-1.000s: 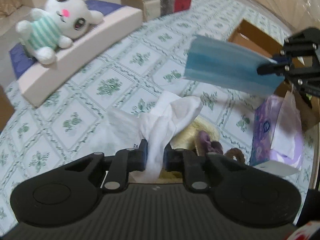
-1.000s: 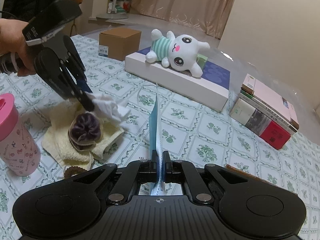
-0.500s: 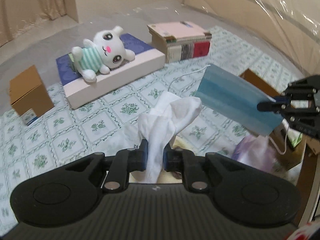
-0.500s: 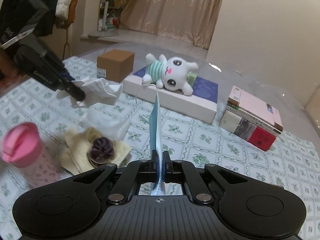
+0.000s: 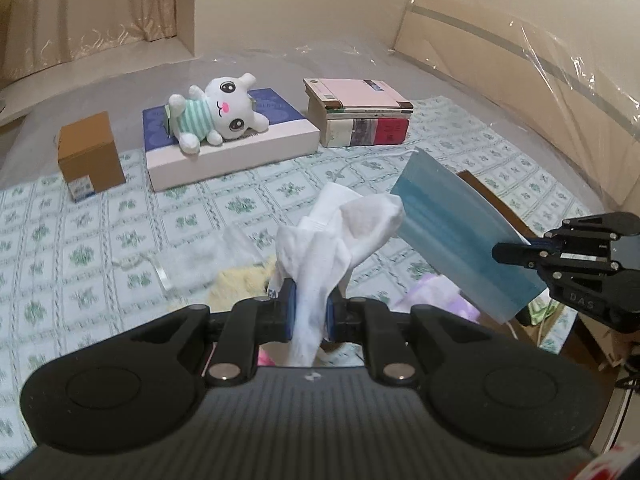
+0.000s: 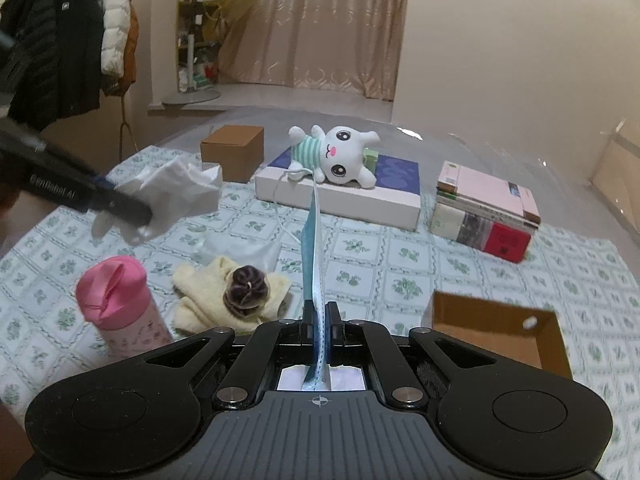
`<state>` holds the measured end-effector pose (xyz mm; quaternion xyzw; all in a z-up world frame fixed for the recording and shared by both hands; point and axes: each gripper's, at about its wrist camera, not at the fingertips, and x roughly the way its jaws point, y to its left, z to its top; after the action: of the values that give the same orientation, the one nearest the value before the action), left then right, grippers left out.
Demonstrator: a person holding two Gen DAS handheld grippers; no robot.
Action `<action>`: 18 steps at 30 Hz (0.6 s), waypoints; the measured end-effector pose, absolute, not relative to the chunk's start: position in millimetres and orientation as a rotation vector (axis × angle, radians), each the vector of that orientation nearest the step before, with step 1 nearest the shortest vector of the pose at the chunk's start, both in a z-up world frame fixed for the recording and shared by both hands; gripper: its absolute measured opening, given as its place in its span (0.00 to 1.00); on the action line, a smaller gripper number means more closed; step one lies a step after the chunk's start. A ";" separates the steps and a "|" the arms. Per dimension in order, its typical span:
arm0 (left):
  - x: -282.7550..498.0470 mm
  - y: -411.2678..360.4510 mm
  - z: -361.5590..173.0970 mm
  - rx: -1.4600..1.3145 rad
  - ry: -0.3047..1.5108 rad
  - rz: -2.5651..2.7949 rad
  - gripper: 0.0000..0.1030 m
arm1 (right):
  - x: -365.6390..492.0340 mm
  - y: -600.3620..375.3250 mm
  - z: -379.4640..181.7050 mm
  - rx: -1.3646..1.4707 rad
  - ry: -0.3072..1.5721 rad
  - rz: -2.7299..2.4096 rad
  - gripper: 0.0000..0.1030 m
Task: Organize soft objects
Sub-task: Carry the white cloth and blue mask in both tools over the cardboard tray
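Currently, a white sock [image 5: 340, 236] is clamped aloft by the left gripper [image 5: 308, 312]; a blue face mask [image 5: 460, 236], at 3 o'clock, is pinched by the right gripper [image 6: 319, 320]. Slippage is possible if only thin edges are gripped.

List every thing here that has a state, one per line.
left gripper: shut on white cloth, lifted.
right gripper: shut on blue face mask, lifted.
plush bunny: lying on flat box.
pink bottle: upright, lid closed.
open cardboard box: open.
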<state>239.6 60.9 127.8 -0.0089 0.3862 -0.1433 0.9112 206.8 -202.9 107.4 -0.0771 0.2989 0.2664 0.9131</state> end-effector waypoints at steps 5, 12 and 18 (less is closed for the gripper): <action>212.0 44.5 123.6 -0.048 0.769 -0.267 0.12 | 187.1 -220.4 105.6 -0.109 0.629 0.525 0.03; 186.2 18.7 121.0 -0.059 0.731 -0.240 0.12 | 163.0 -249.3 102.9 -0.072 0.633 0.486 0.03; 173.1 -7.3 119.0 -0.062 0.710 -0.239 0.12 | 149.6 -272.9 103.2 -0.057 0.628 0.452 0.03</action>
<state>173.1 -7.3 119.0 -0.0302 0.3466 -0.1169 0.9302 149.6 -272.9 103.2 -0.0276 0.3064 0.2201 0.9257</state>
